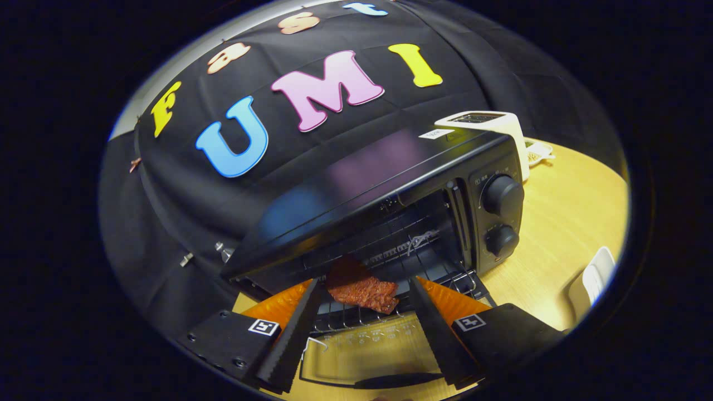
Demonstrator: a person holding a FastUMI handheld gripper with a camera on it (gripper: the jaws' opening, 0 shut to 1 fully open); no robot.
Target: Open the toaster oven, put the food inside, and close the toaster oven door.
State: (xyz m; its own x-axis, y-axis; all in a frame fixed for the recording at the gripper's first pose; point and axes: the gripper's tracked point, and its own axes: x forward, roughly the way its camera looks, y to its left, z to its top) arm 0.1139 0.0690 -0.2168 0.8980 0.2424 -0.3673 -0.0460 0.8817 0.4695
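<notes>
Claw spread wide, gripping nothing, at the mouth of the toaster oven.

Low in the frame's centre, I see the meat slice resting on the oven rack between my fingertips. It looks light, floppy and slick; I'd pinch its near edge. The oven door hangs open below, not yet shut.

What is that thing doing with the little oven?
A person is holding a gripper in front of a black toaster oven on a wooden table. The oven's door is folded down open. A reddish piece of meat lies on the wire rack at the oven's mouth, just ahead of the fingers. The fingers are spread apart and not touching the meat. The door has not been closed yet. A white toaster stands behind the oven.
</notes>
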